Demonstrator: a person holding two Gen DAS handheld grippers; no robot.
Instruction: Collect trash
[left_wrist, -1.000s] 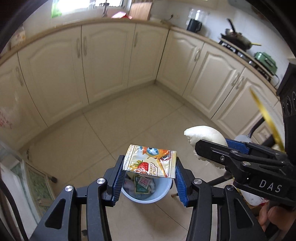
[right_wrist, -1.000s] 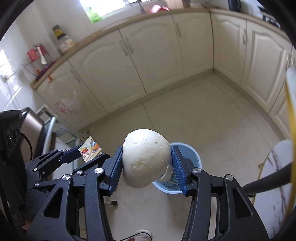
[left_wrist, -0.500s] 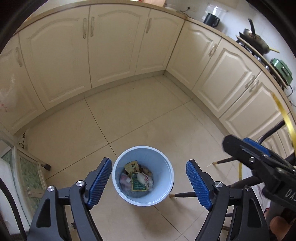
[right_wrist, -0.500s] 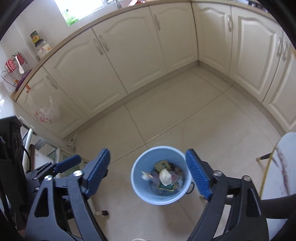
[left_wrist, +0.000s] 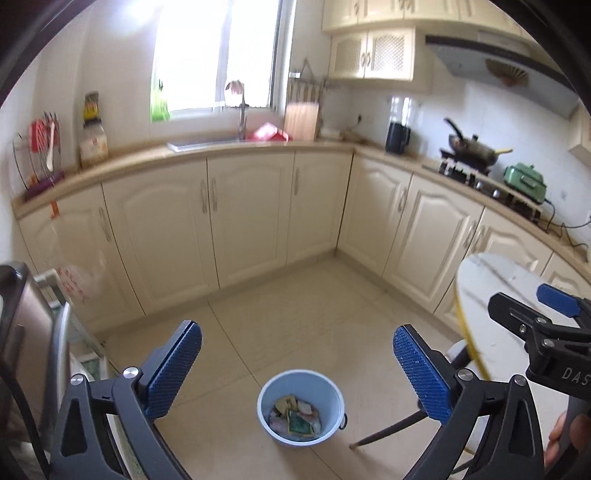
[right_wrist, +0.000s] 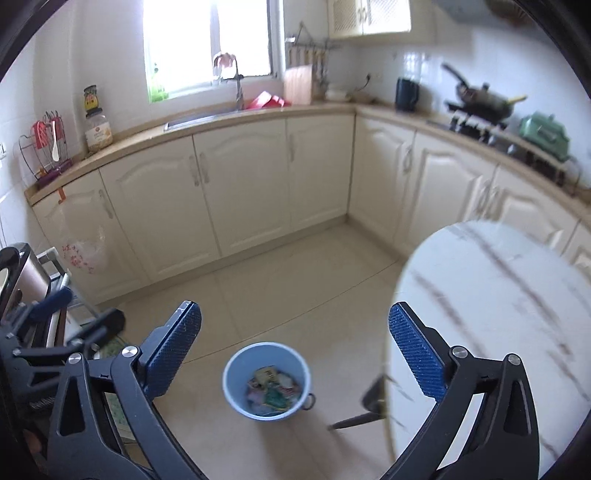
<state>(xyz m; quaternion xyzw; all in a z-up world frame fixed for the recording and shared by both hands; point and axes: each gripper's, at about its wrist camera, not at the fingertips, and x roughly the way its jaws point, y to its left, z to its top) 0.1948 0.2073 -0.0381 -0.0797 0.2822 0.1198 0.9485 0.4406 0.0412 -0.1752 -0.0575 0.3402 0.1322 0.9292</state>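
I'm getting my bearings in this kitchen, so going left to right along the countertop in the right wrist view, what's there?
Utensil rack → jar → faucet → red item → cutting board → dark kettle → frying pan → green pot.

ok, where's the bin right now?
The bin stands on the floor, low centre in both wrist views, left of the round table.

text: "DAS" | on: right claw (left_wrist: 546, 321) body, white lettering
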